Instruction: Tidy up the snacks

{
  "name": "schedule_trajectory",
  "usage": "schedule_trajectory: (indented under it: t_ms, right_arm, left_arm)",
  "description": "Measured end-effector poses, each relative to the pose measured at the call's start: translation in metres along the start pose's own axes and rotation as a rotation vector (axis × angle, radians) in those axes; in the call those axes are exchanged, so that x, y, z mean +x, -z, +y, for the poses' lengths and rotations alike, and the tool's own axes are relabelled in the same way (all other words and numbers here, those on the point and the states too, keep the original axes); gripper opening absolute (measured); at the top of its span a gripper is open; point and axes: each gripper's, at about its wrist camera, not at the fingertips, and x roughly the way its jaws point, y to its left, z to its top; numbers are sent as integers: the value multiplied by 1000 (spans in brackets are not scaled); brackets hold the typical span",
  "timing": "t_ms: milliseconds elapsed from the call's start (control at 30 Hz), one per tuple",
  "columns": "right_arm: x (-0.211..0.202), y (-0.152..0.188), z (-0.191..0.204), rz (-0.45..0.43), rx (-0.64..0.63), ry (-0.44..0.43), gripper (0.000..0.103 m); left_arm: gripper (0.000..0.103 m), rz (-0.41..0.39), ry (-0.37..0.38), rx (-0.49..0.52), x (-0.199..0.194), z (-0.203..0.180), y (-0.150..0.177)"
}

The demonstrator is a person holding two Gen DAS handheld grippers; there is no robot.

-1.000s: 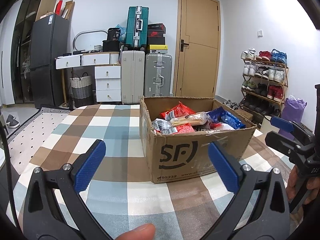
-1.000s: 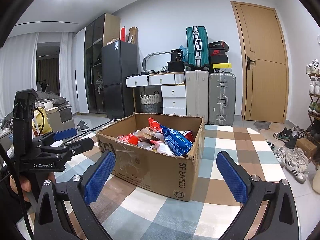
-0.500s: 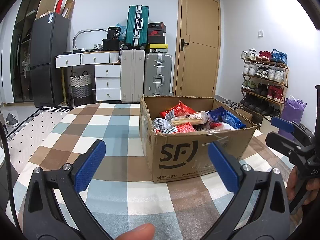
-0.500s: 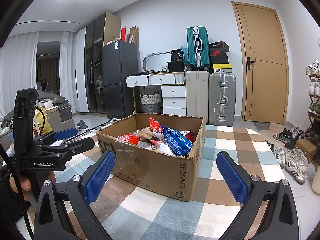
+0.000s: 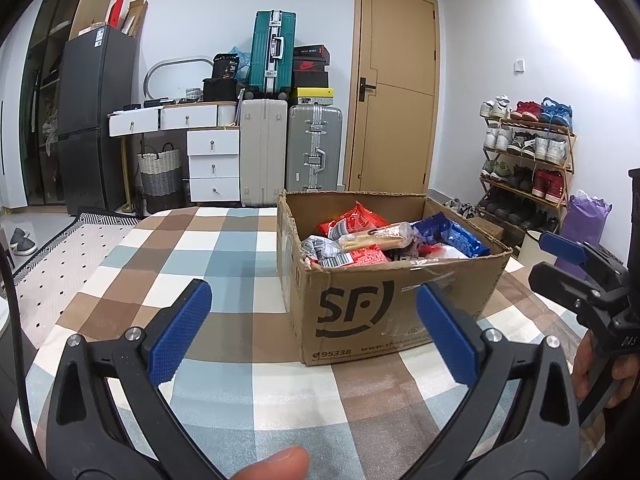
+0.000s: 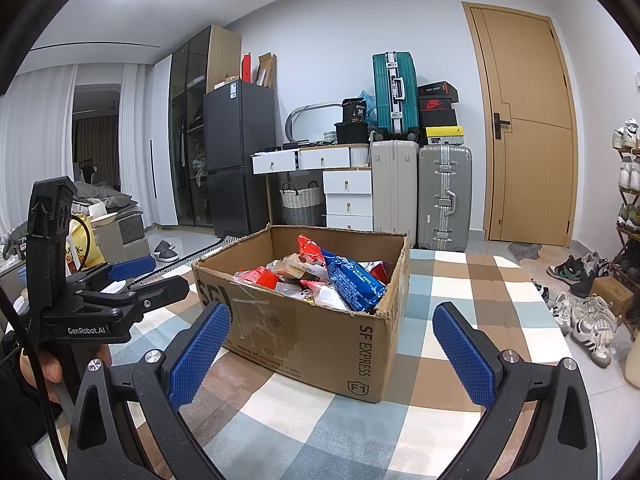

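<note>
An open cardboard box (image 5: 384, 304) marked SF stands on the checkered table; it also shows in the right wrist view (image 6: 320, 336). It holds several snack packets: red ones (image 5: 356, 220), a blue one (image 5: 452, 234) (image 6: 352, 280) and a clear pack of sticks (image 5: 376, 238). My left gripper (image 5: 312, 312) is open and empty, short of the box's near left corner. My right gripper (image 6: 332, 340) is open and empty, facing the box's front from the other side. Each gripper shows at the edge of the other's view.
The checkered tablecloth (image 5: 208, 256) covers the table around the box. Behind stand suitcases (image 5: 316, 152), white drawers (image 5: 212, 164), a dark fridge (image 5: 92, 120), a wooden door (image 5: 392, 92) and a shoe rack (image 5: 528, 160).
</note>
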Motion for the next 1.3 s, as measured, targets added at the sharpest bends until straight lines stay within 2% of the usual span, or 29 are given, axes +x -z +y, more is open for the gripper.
schedule_trajectory:
  t_ms: [1300]
  right_arm:
    - [4, 2, 6, 4, -20, -3, 103]
  left_arm:
    - [102, -1, 8, 2, 2, -2, 1]
